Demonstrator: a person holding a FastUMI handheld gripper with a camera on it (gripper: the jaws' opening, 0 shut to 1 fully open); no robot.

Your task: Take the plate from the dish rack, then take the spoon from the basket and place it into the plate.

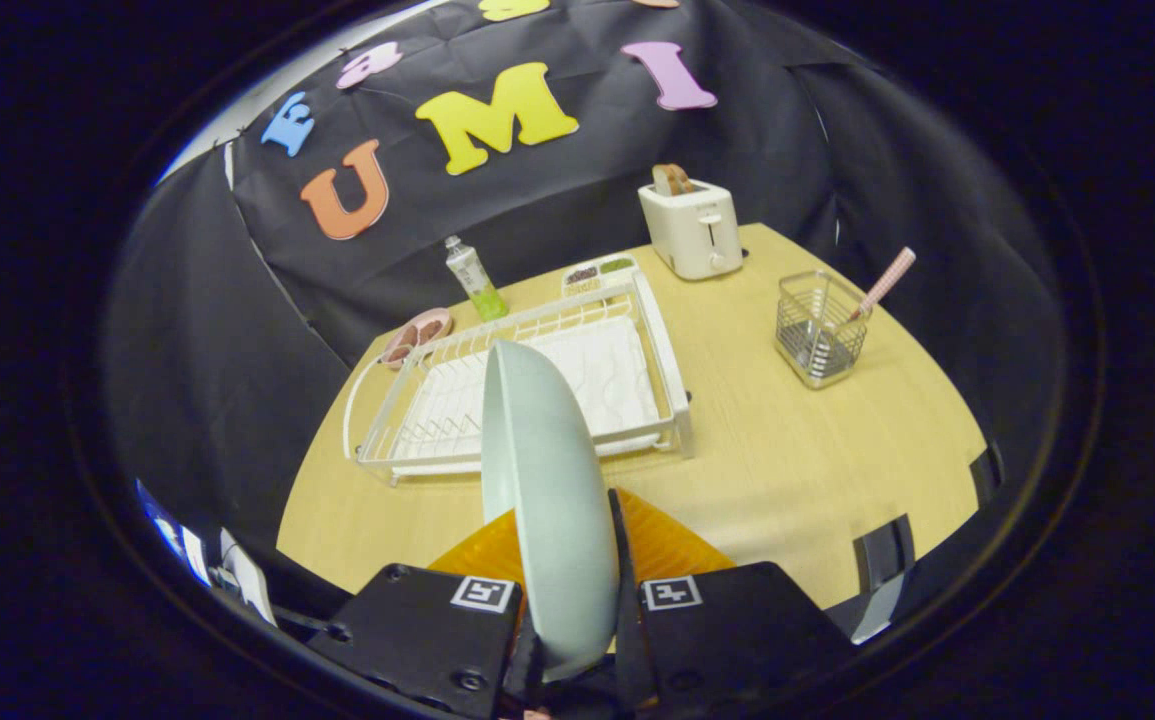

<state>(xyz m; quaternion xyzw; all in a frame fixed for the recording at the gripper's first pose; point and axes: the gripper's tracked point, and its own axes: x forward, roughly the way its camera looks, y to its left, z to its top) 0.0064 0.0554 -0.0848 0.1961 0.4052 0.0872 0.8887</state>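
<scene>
A pale grey-green plate point(544, 480) stands on edge between my two fingers, and my gripper point(569, 590) is shut on its rim. The plate hangs in the air above the near part of the wooden table point(787, 470). Beyond it lies the white wire dish rack point(547, 385), which holds no dishes. To the right, past the rack, a clear wire basket point(819, 328) holds a spoon with a pink checked handle point(885, 282) that leans out to the right.
A cream toaster point(693, 228) with bread stands at the back of the table. A small bottle of green liquid point(475, 279), a pink bowl point(417, 333) and a divided snack tray point(597, 272) sit behind the rack.
</scene>
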